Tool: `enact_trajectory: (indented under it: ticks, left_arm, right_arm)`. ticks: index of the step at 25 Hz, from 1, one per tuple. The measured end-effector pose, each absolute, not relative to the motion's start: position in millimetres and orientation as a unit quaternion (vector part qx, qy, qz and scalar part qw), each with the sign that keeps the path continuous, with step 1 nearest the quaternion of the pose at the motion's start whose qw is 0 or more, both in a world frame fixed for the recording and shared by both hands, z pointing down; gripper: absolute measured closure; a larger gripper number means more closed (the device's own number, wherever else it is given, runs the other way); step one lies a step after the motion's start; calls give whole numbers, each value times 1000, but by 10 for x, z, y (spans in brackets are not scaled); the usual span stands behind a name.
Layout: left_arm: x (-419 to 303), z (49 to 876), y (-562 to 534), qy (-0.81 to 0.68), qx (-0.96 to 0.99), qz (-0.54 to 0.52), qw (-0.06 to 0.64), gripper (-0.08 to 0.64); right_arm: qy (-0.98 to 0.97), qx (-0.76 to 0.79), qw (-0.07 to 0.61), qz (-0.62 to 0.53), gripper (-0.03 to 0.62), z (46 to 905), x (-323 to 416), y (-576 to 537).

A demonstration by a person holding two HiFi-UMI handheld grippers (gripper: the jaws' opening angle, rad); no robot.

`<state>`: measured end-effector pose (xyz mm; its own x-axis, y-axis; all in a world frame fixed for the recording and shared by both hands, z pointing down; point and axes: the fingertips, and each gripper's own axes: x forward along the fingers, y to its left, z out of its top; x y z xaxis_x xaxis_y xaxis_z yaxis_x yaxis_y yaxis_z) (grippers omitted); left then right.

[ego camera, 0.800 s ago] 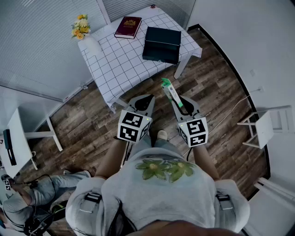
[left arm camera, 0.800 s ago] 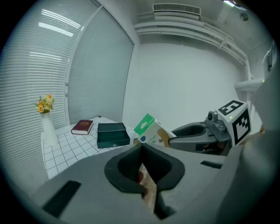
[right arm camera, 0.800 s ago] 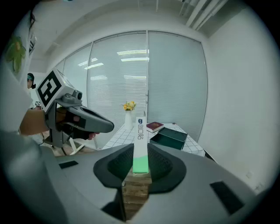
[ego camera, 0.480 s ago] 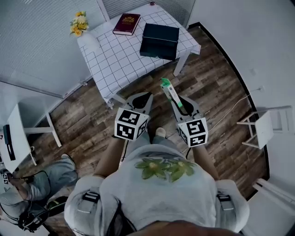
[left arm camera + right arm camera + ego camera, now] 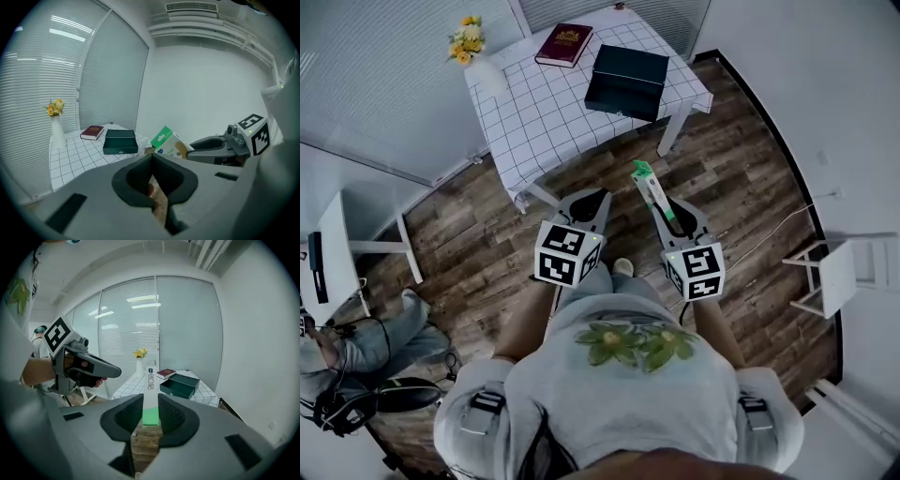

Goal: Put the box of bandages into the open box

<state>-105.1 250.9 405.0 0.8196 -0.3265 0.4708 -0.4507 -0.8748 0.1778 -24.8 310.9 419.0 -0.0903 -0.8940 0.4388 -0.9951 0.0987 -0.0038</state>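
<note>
Little has moved since earlier: the seated person [image 5: 356, 347] at lower left of the head view has pulled a leg in, and I've kept both grippers at the same height. Box of bandages [image 5: 652, 190] is clamped in my right gripper [image 5: 673, 214], jaws pinching its green end, the rest sticking out forward and up. It's in the air over the wood floor, short of the table [image 5: 544, 122], well apart from the open box [image 5: 626, 82]. Left gripper [image 5: 592, 202] is pressed together at the tips with nothing between them, held just beside the right one.

Progress, my read: pickup is done, carry is underway. Reaching the table, lowering the bandages into the open box and letting go are all left.

Open box sits by the table's right edge, lid back, looks empty as far as I can see. Red book [image 5: 564, 44] is at the far edge, vase of yellow flowers [image 5: 478, 56] at the left corner.

Count: one box of bandages, one open box, one book, one vase, one table, two grippers.
</note>
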Motion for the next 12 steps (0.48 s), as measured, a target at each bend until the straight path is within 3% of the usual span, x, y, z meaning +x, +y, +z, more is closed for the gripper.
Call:
enact_trajectory:
  ticks: [12]
  left_arm:
    - [-889, 4173, 2469, -221, 939, 223, 145, 554]
  right_arm:
    - [-727, 649, 164, 155, 502, 4310, -4, 3052]
